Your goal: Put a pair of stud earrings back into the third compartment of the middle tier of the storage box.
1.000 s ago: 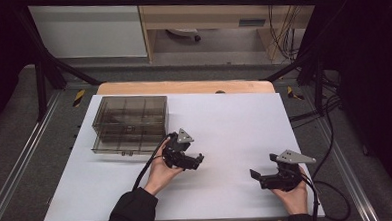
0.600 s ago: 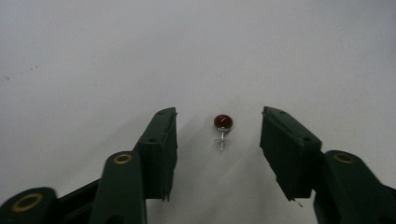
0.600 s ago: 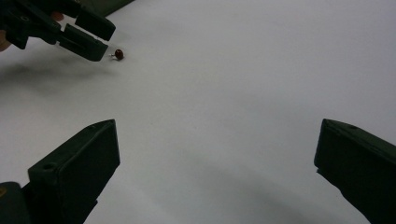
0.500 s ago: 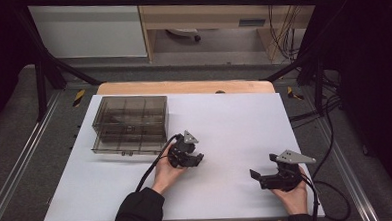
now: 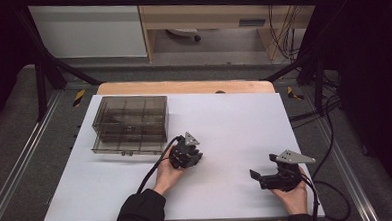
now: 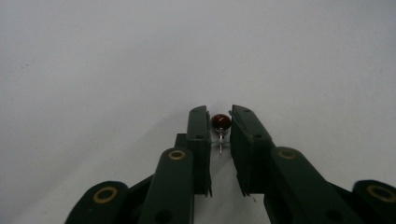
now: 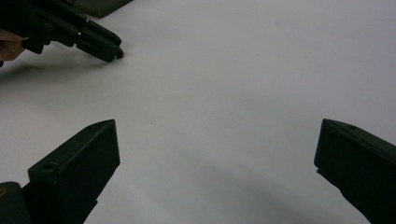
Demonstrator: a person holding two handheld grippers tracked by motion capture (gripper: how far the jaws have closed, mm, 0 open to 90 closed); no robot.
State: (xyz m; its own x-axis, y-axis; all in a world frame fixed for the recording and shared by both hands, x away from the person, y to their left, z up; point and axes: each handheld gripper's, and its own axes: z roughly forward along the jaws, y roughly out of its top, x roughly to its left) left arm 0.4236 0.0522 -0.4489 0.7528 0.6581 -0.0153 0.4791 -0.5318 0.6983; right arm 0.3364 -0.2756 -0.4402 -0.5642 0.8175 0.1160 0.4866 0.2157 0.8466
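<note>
Left gripper (image 6: 219,122) pinching a red-headed pin (image 6: 220,122) on the white table (image 5: 234,124), jaws having just closed on it.

Pickup looks done; carrying it off remains, probably to the clear box (image 5: 129,124) at ten o'clock. Right gripper (image 7: 215,154) idle at four o'clock, jaws spread, empty. Open room all round; table edges well apart.

Smoky clear compartment box (image 5: 130,124) at the white tabletop's (image 5: 234,124) far left, wooden board edge (image 5: 183,86) behind it

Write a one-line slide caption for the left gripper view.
Left tongs shut on a red-headed pin above the white table.
</note>
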